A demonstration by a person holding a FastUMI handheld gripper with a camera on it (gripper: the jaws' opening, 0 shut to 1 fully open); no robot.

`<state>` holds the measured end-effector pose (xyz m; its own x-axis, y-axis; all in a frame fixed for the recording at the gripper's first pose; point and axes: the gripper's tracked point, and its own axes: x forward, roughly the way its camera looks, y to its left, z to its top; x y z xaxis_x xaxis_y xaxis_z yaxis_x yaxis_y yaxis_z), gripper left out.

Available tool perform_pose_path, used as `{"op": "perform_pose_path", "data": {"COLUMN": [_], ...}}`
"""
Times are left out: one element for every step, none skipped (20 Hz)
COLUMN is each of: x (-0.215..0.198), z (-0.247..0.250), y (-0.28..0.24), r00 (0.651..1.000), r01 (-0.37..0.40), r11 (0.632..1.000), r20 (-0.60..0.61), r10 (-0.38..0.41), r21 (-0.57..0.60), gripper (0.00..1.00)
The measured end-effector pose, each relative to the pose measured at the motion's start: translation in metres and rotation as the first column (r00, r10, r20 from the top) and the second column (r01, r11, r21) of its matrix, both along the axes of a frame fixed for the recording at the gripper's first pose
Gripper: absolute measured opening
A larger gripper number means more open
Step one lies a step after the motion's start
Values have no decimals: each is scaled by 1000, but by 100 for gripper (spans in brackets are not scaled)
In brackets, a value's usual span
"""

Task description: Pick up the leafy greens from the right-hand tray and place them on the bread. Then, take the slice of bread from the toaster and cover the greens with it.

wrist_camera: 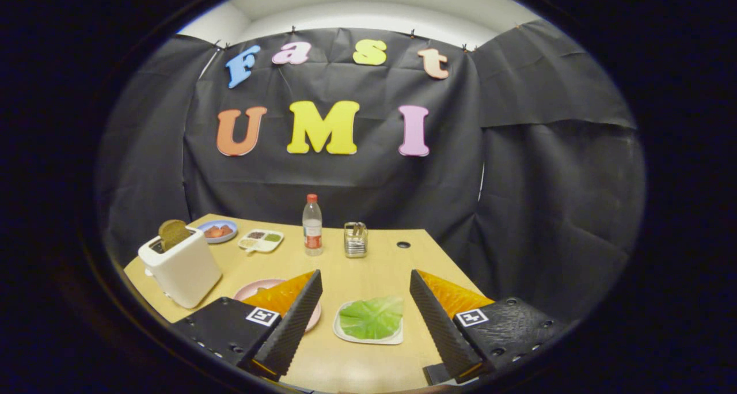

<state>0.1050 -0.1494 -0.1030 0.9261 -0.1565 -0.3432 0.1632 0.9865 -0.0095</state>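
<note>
My gripper [365, 307] hangs spread wide above the surface [368, 267], nothing between its fingers. The leafy greens [372, 317] lie flat on the white tray [368, 337], between and just ahead of the fingers, so the pick is not yet begun.

Risks as I judge them: the leaf is thin and flat, so the fingers may scrape the tray and drag it, or pinch only an edge and tear or drop it. The pink plate [262, 287] sits just left of the tray, mostly hidden behind my left finger; I can't tell if bread lies on it, so placement aim is uncertain.

The toaster [181, 267] stands left of the tray with a bread slice [173, 233] sticking up. Behind the tray: a water bottle [312, 225], a metal holder [356, 239], a divided dish [261, 240], a blue plate [217, 231]. All well apart from the tray; nothing blocks the descent.
</note>
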Motion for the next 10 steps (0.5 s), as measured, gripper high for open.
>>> {"op": "perform_pose_path", "data": {"x": [9, 19, 27, 36, 44, 50, 58, 65, 71, 78], "z": [-10, -20, -30, -42, -55, -69, -82, -95, -108, -121], "y": [-9, -16, -21, -28, -34, -40, -45, -49, -54, -58], "r00": [1000, 999, 997, 995, 992, 987, 980, 973, 964, 955], "r01": [13, 17, 16, 19, 21, 28, 35, 44, 54, 63], "r11": [1000, 1000, 1000, 1000, 1000, 999, 997, 995, 992, 990], "r20": [-23, -46, -69, -96, -126, -161, -196, -229, -264, -296], "r10": [-13, -17, -17, -19, -19, -21, -22, -21, -23, -23], "r21": [-4, -9, -9, -1, 17, 40, 67, 93, 112, 126], "gripper": [95, 95, 95, 95, 95, 95, 95, 95, 95, 95]}}
